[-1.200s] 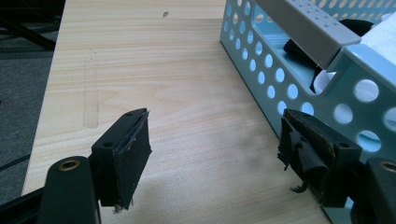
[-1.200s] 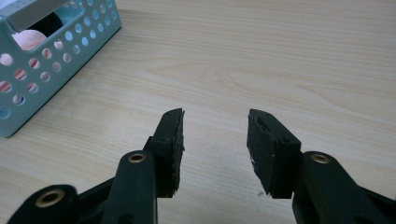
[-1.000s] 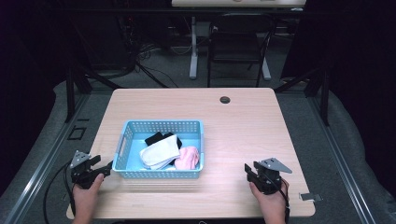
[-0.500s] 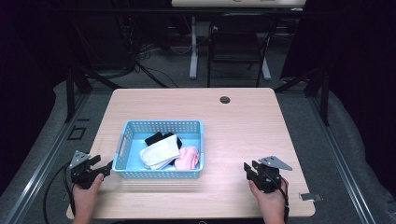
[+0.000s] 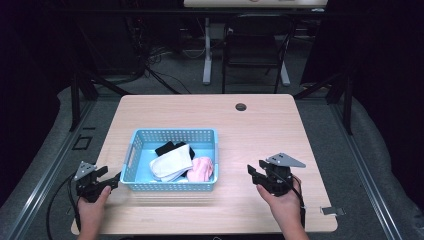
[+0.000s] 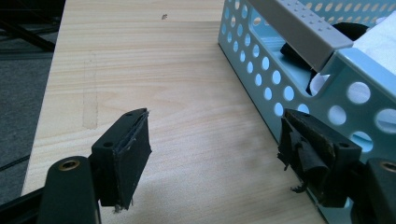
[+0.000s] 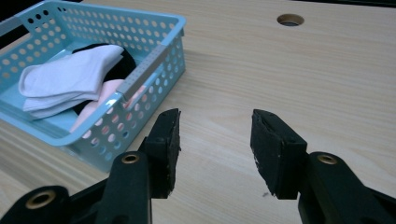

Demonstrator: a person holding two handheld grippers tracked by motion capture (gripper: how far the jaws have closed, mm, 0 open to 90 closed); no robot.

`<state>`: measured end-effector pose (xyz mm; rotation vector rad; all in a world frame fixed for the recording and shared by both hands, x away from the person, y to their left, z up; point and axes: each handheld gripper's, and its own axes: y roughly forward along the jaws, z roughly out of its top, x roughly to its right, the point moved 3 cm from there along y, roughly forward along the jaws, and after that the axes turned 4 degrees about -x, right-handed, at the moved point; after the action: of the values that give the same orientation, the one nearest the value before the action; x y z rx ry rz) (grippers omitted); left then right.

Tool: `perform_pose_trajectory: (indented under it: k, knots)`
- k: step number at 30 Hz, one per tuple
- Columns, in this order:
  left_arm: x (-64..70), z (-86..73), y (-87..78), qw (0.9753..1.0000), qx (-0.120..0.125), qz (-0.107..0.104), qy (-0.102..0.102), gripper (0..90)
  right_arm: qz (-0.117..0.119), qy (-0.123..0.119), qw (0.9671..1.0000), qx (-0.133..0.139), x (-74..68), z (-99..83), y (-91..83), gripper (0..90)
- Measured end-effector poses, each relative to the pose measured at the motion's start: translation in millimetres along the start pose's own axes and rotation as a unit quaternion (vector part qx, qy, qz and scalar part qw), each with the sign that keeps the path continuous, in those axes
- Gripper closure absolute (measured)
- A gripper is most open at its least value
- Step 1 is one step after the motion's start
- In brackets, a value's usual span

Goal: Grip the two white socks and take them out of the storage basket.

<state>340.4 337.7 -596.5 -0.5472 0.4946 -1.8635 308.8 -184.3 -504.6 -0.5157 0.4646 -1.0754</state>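
Observation:
A light blue perforated basket (image 5: pixel 175 132) sits on the wooden table, left of centre. In it lie folded white socks (image 5: pixel 172 162), a pink sock (image 5: pixel 201 169) and a black sock (image 5: pixel 167 147). My left gripper (image 5: pixel 111 179) rests at the table's front left, just beside the basket's left end, open and holding nothing. In the left gripper view the basket wall (image 6: pixel 261 70) stands close to the right jaw of that gripper (image 6: pixel 215 144). My right gripper (image 5: pixel 254 172) is open and bare, to the right of the basket. In its view (image 7: pixel 215 140), the socks (image 7: pixel 70 77) lie ahead to the left.
A round cable hole (image 5: pixel 241 107) sits near the table's far edge. Bare wood lies between the basket and the right gripper and across the table's right half (image 5: pixel 280 135). Dark floor, cables and desk legs lie beyond the table.
My right gripper has edged slightly to the left and forward, toward the basket. The left gripper and the basket have stayed put.

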Motion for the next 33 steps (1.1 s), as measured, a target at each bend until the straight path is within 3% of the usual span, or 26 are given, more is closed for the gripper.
perform_pose_trajectory:
  k: [4, 14, 23, 33]
  knots:
    - [0.3, 0.2, -0.1, 1.0000, -0.001, 0.000, -0.001, 24.8, 0.005, -0.016, 0.9998, -0.011, -4.1, 11.2, -0.9, 52.7]
    - [0.2, 0.5, 0.1, 1.0000, 0.000, -0.001, -0.003, 24.8, 0.035, 0.002, 0.9988, -0.033, -9.5, 36.2, 2.6, 57.8]
    - [0.1, 0.7, 0.0, 1.0000, 0.000, -0.001, -0.001, 24.8, 0.049, -0.032, 0.9968, -0.055, -26.9, 58.1, 17.9, 57.3]
    - [0.3, 0.8, 0.2, 1.0000, 0.000, -0.002, -0.001, 24.8, 0.065, -0.059, 0.9935, -0.073, -56.3, 76.1, 46.1, 58.5]
